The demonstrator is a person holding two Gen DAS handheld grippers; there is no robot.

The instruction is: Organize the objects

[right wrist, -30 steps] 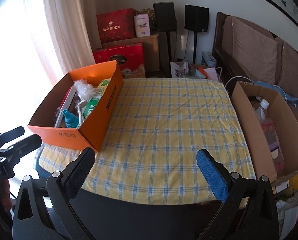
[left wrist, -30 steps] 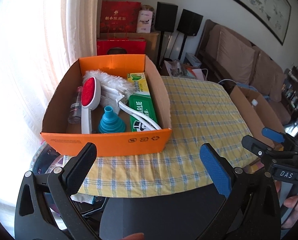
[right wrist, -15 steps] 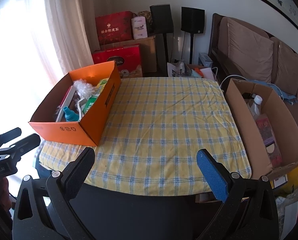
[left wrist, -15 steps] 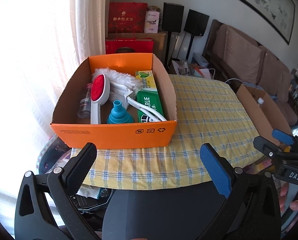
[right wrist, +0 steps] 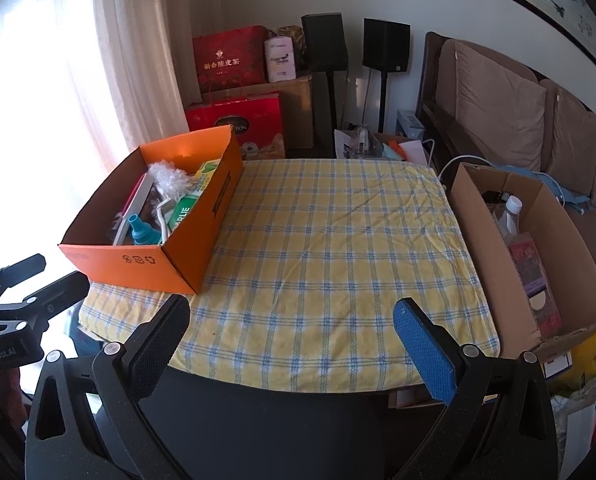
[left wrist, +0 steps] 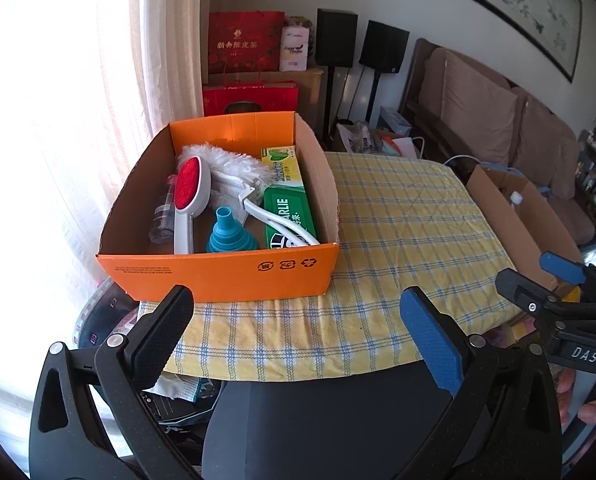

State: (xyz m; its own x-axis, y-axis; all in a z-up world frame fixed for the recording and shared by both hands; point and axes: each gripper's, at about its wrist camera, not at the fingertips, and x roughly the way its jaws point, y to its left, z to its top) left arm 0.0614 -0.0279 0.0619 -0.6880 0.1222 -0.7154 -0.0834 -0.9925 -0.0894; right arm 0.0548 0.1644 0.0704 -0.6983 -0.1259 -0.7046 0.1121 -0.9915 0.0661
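Grippers first: my left gripper [left wrist: 298, 312] hangs level just off the near edge of the table, fingers spread wide with nothing between them, and my right gripper [right wrist: 292, 322] sits the same way, splayed and empty, off the near edge further to the right. Each tool shows at the margin of the other's view.

Ahead of the left gripper, slightly to its left, stands the orange box [left wrist: 218, 270] on the table's near left corner, apart from the fingers. Inside it lie a red-faced lint brush [left wrist: 188, 200] with a white handle, a blue funnel [left wrist: 230, 234] standing mouth down, a white fluffy duster [left wrist: 238, 172], a green toothpaste carton [left wrist: 288, 212] along the right wall, and a small clear bottle [left wrist: 164, 216] by the left wall.

A yellow checked cloth [right wrist: 337, 248] covers the table. A brown carton [right wrist: 477, 232] holding a clear bottle stands at its right side. Behind are white curtains [right wrist: 138, 52], red gift boxes [right wrist: 230, 60], two black speakers [right wrist: 385, 46] and a brown sofa [right wrist: 497, 108].
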